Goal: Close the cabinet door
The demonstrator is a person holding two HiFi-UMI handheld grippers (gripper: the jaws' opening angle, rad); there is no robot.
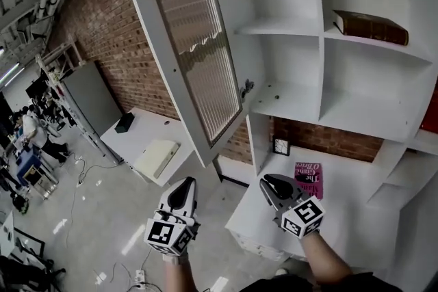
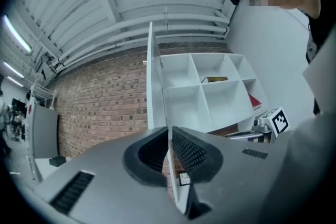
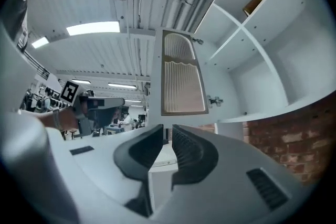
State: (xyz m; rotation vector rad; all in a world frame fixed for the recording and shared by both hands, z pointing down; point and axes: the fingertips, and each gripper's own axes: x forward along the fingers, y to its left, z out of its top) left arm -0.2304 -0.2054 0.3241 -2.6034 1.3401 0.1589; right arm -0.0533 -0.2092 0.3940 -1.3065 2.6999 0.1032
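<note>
L gripper [image 1: 185, 187] sits low in head view. Jaws together, only a hair slit btwn the pads, nothing in it. R gripper [image 1: 272, 185] is to its right, apart from it. Jaws likewise closed & empty. Both point up & fwd, marker cubes toward the person.

Door [image 1: 198, 44] stands wide open, above & ahead of both grippers, well apart from them, no contact. Its lower corner hangs above the space btwn the two, nearer L gripper. In L gripper view the door shows edge-on, straight ahead, lined up w/ the jaw slit but far behind it. In R gripper view its face w/ the ribbed arched panel is ahead & above the jaws. Lower hinge [image 1: 246, 87] sits on the door's cabinet-side edge, up from R gripper.

Cabinet [image 1: 317, 24]: white, open shelves, above & right of R gripper. Brown book [image 1: 370, 27] lies flat on an upper right shelf, far from both.

Desk [image 1: 342, 229] is under the cabinet, beyond & right of R gripper. Pink book [image 1: 308, 178] lies on it, just right of R gripper's jaws in head view. Small framed thing [image 1: 281, 146] stands at the back, above those jaws.

Brick wall [image 1: 116, 31] runs behind the door, up-left of L gripper. White table [image 1: 137, 140] is left of & beyond L gripper, w/ a black item [image 1: 124, 122] on it.
</note>
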